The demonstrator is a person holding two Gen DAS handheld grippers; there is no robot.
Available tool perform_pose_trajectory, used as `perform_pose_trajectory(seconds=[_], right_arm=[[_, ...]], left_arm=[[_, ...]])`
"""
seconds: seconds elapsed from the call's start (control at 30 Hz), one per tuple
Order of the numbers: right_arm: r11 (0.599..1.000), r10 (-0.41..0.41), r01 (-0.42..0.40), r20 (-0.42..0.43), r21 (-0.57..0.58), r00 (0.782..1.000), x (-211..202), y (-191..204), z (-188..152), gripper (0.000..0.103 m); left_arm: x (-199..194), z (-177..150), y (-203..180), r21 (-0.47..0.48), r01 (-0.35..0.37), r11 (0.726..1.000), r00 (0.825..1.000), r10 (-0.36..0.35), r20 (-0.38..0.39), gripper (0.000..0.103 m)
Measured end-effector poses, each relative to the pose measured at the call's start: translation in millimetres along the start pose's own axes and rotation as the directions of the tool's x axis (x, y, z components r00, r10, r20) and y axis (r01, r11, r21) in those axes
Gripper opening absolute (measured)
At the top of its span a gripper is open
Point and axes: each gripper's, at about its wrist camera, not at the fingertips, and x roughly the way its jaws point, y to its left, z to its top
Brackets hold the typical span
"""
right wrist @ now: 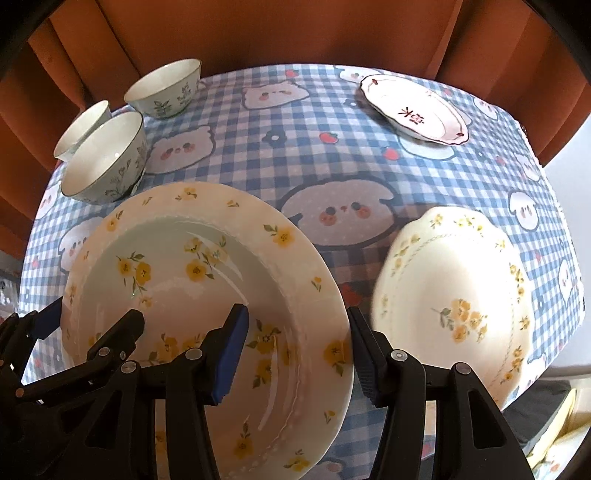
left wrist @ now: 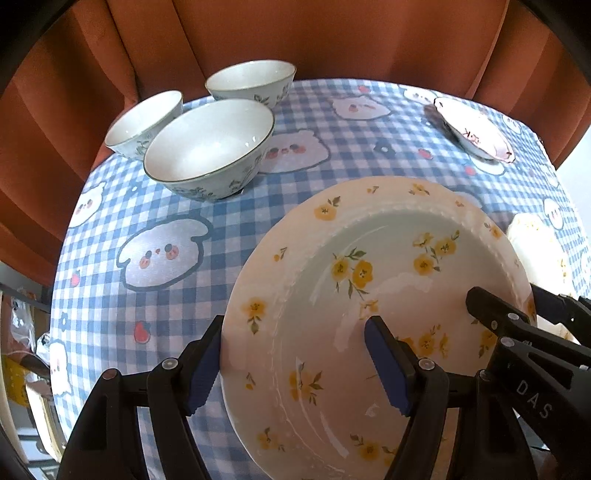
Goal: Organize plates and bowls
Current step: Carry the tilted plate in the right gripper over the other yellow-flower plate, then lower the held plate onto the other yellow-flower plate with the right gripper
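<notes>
A round deep plate with yellow flowers (left wrist: 369, 295) (right wrist: 177, 280) hangs a little above the checked tablecloth, held at two opposite sides. My left gripper (left wrist: 295, 369) is shut on its left rim, one blue pad outside the edge and one inside the well. On the plate's right rim my right gripper (right wrist: 299, 358) is shut the same way. Each gripper shows at the far edge of the other's view. Three pale green bowls (left wrist: 210, 144) (right wrist: 103, 158) stand close together at the far left of the table.
A scalloped plate with yellow flowers (right wrist: 454, 295) lies right of the held plate. A white plate with a dark red rim (right wrist: 417, 110) sits at the far right. The round table (right wrist: 332, 158) wears a blue checked cloth; orange curtains (left wrist: 295, 33) hang behind it.
</notes>
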Motion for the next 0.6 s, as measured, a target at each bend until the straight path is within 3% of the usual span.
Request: perform_pose_trajectory(seconds=[0.3,0.6], right_arm=[[0.997,0.051,-0.05,0.024,-0.052,0.998,-20,-42,2,0.058],[0.998,0.062,-0.061,0.041,-0.031,0.997,-31,-102,1,0.058]], left_arm=[[-24,-2,-45,-0.052,-0.034,0.998,0.999,0.035,0.023,0.075],[-27,0,-100,-0.035,-0.029,0.999,0.999,0.03,0.018,0.075]])
